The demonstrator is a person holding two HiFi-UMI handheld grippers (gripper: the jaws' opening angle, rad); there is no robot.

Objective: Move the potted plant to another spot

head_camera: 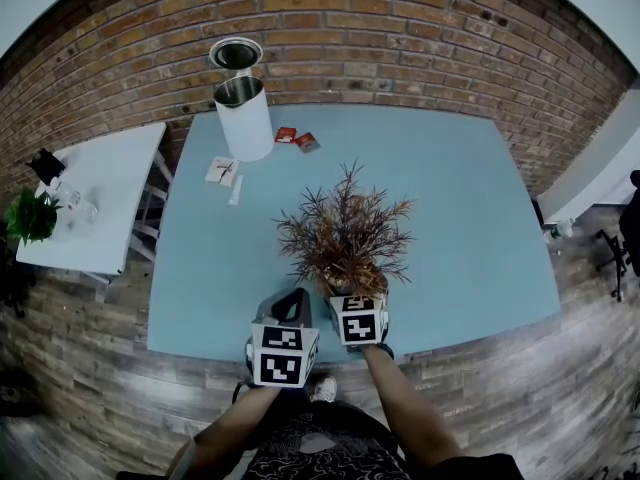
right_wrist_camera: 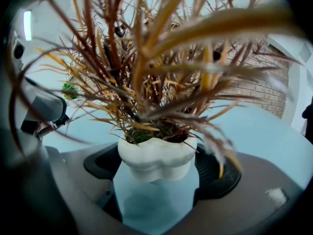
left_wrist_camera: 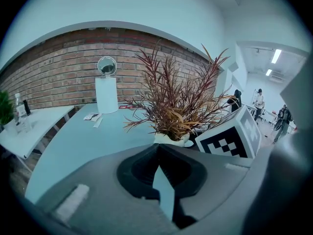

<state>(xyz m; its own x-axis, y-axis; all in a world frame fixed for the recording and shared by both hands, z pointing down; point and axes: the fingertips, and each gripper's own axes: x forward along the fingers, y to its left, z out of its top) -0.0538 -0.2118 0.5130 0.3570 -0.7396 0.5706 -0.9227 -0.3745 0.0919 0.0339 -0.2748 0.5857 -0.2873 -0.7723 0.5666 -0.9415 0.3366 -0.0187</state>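
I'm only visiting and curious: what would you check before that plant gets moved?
1. Pot sits between the right gripper jaws, touched on both sides: ok.
2. Grip firm enough to lift: cannot tell.
3. Left gripper shut, empty and beside the pot: ok.
4. Bare table to the right for setting down: ok.
5. White bin and packets well away from the pot: ok.

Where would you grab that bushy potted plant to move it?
By the white pot, not the foliage: its squat lobed sides give the two jaws firm walls, while the dry leaves spread wide above. Come in low from the near edge of the table, level with the pot, as the right gripper does.
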